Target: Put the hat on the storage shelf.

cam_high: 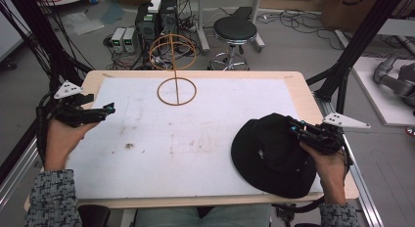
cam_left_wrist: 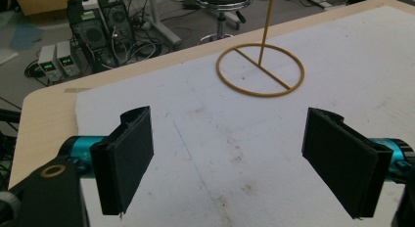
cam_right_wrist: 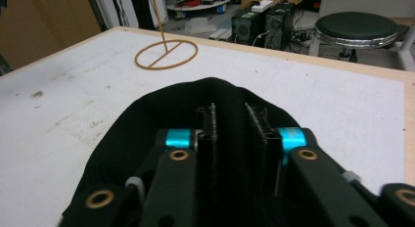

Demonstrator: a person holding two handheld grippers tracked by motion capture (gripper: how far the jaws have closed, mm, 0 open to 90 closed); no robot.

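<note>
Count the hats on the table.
1. A black hat lies at the table's near right, its crown pinched in the right gripper. Nothing on the table could hide another.

The right gripper [cam_high: 295, 127] is clamping the black hat [cam_high: 272, 155] at the table's [cam_high: 205, 74] four o'clock; the left gripper [cam_high: 108, 109] is hovering at nine o'clock; the wire stand [cam_high: 176, 91] is standing at twelve.

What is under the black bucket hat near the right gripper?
The black fabric bucket hat lies on the white mat covering the wooden table. The right gripper pinches its crown. Whatever lies beneath the hat is covered and cannot be seen.
</note>
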